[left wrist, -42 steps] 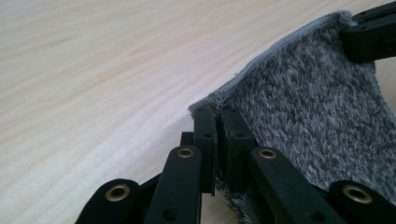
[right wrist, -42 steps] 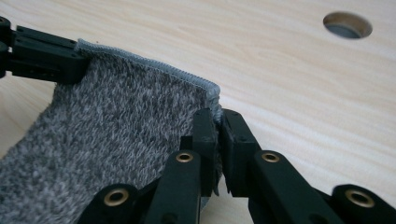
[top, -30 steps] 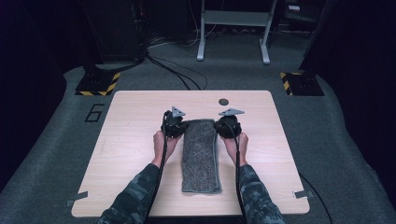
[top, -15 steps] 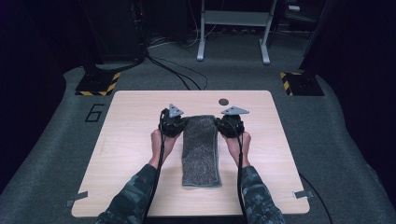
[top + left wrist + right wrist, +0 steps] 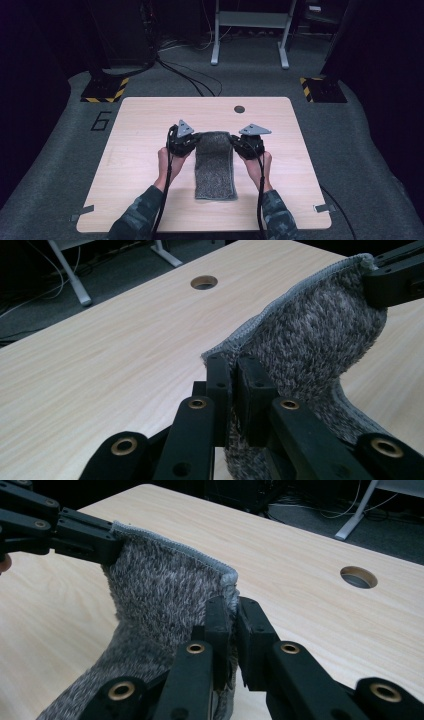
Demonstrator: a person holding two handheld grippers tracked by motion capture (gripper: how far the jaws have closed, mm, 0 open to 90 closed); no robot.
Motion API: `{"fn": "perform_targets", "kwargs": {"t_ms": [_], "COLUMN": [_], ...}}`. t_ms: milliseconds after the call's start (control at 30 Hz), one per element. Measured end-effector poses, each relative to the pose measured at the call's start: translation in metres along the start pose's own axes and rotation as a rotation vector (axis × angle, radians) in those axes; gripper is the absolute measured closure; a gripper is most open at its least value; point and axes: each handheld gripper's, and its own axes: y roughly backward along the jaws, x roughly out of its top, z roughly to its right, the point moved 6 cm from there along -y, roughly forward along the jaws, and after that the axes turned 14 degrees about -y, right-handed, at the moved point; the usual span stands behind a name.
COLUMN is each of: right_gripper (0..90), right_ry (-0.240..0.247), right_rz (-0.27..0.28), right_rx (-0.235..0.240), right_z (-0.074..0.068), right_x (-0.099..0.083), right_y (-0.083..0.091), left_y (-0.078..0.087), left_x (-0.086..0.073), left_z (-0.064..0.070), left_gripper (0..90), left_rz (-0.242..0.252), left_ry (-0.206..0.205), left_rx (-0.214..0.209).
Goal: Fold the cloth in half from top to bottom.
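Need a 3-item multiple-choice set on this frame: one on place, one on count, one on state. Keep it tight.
1. Where does the round hole sit in the table?
A. near the far edge
B. near the person
C. left corner

2. How many grippers grip the grey towel?
A. none
B. one
C. two

3. The towel's far end is:
A. flat
B. lifted
C. rolled up

Answers: 1 A, the hole lies beyond the towel. 2 C, left gripper and right gripper each pinch a far corner. 3 B, that edge hangs above the wood in both gripper views.
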Motion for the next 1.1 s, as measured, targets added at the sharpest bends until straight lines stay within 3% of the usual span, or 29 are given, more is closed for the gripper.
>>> {"fn": "perform_targets", "kwargs": {"t_ms": [167, 433, 1100], "right_gripper": [84.0, 83.7, 83.3], "right_ry": [0.024, 0.008, 0.019], "right_rz": [-0.010, -0.028, -0.113], "right_rx": [0.012, 0.036, 0.043], "right_z": [-0.005, -0.009, -0.012], "right_x": [-0.011, -0.032, -0.083], "right_y": [0.006, 0.016, 0.027], "left_y": [0.007, 0.017, 0.027], "left_x": [-0.010, -0.020, -0.053], "left_z": [0.012, 0.030, 0.072], "left_gripper": [84.8, 84.7, 83.9], "left_rz": [-0.003, -0.012, -0.051], "left_ry": [-0.004, -0.026, -0.006], "left_rx": [-0.019, -0.043, -0.114]}}
